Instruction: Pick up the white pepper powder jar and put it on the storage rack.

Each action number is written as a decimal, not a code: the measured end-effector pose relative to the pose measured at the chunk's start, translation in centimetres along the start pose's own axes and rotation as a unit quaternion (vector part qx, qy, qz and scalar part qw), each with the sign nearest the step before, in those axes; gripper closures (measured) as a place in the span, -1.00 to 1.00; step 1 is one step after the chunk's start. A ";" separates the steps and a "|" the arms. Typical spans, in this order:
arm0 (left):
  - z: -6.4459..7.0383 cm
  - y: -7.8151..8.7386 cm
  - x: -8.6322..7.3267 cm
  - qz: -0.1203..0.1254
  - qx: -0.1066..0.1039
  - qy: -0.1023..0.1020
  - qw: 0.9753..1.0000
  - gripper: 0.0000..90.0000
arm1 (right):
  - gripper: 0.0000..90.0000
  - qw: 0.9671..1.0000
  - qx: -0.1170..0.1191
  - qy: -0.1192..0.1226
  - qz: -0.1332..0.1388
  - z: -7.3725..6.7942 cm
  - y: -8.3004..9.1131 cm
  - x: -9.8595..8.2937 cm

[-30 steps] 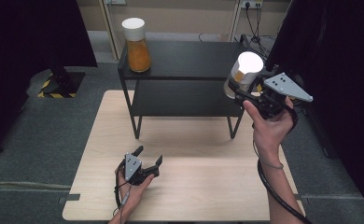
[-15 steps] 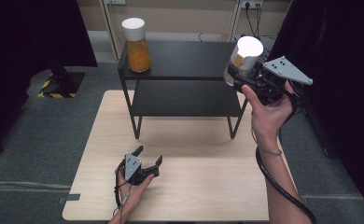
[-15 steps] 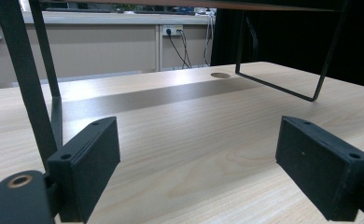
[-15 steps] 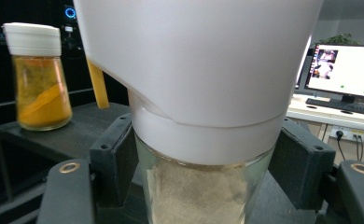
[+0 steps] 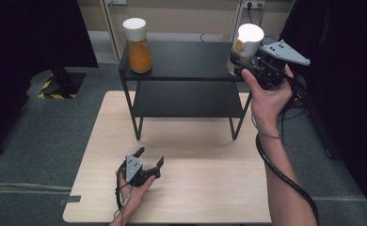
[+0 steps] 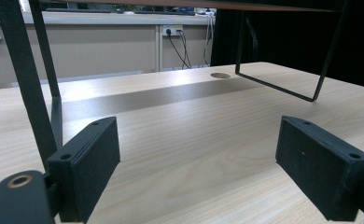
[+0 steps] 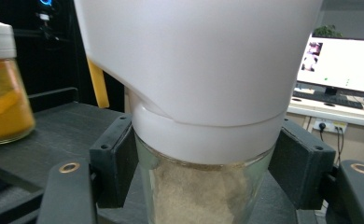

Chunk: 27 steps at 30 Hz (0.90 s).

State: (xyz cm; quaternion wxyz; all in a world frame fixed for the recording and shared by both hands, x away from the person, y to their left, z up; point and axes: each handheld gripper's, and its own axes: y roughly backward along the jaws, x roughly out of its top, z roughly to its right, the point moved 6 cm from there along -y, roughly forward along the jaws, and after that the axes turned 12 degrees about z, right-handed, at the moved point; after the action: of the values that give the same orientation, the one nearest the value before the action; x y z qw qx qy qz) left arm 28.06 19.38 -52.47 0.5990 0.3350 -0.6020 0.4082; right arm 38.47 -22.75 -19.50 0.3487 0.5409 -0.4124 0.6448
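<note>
My right gripper (image 5: 240,63) is shut on a glass jar with a white lid (image 5: 246,44) and pale beige powder inside, holding it in the air over the right end of the black shelf's top board (image 5: 186,59). In the right gripper view the jar (image 7: 203,140) sits between both black pads (image 7: 117,163). A second jar with orange contents (image 5: 137,47) and a white lid stands on the shelf's left end, also seen as the orange jar (image 7: 5,100) at left. My left gripper (image 5: 149,159) rests open on the wooden table (image 5: 195,155), nothing between its pads (image 6: 89,161).
The black two-level shelf stands on the far half of the table, its thin metal legs (image 6: 26,79) close ahead of the left gripper. Grey floor surrounds the table; a monitor (image 7: 343,63) and wall sockets lie beyond.
My right gripper has lifted the pale-powder jar higher and a little farther back, level with the shelf's top. The left gripper has stayed still.
</note>
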 end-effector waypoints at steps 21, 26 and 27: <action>0.0 0.0 0.0 0.000 -0.001 -0.002 1.000 -0.71 | -0.32 0.999 -0.026 -0.002 -0.045 1.0 -3.1 -0.7; 0.0 0.0 0.0 0.000 -0.001 -0.003 1.000 -0.71 | -0.32 0.999 -0.025 -0.002 -0.048 1.1 -3.1 -0.8; 0.0 0.0 0.0 0.000 -0.001 -0.003 1.000 -0.71 | -0.32 0.999 -0.025 -0.003 -0.048 1.1 -3.1 -0.9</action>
State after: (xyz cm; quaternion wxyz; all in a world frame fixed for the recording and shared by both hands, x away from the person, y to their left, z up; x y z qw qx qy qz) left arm 28.04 19.33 -52.46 0.5977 0.3357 -0.6039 0.4067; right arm 41.85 -22.51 -19.80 0.3912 0.5532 -0.4034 0.6151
